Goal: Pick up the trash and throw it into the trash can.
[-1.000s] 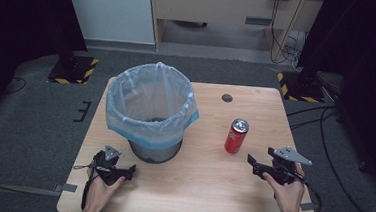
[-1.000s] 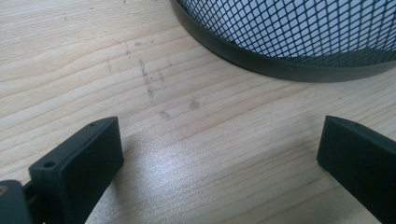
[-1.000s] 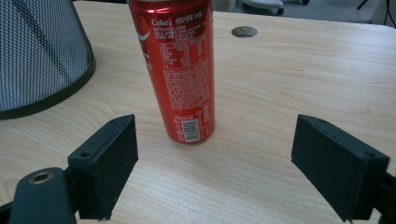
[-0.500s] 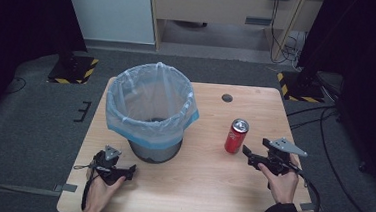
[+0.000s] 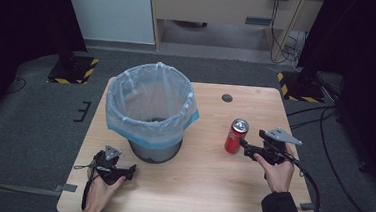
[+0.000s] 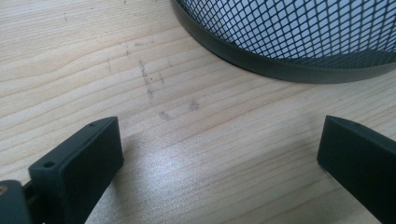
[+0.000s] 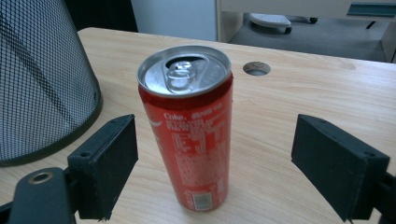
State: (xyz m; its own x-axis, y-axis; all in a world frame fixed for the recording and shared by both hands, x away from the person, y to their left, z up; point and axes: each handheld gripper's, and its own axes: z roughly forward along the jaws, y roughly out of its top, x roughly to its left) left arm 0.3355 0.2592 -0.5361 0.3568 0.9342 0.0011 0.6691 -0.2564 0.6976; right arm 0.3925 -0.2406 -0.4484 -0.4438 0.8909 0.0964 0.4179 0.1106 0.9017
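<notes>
Left gripper (image 5: pixel 132 170) rests low on the pale wooden table (image 5: pixel 205 187), jaws spread, empty, beside the black mesh bin with clear liner (image 5: pixel 150 114). Upright red aluminium drink can (image 5: pixel 236 136) stands right of the bin. Right gripper (image 5: pixel 243 143) has closed in since 1 second ago: jaws spread, level, can just ahead, untouched. Grasp looks imminent.

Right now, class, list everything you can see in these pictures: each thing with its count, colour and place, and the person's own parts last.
Can: one, red with a silver opened top, upright on the table right of the bin.
Bin: one, dark mesh lined with a pale blue bag, standing left of centre.
Table: one, light wood, with a round hole near its far edge.
Floor blocks: two, black with yellow stripes, beyond the table's far corners.
Left gripper: one, black, open, resting near the bin's base.
Right gripper: one, black, open, jaws either side of the can without touching.
Hands: two, one on each gripper.
</notes>
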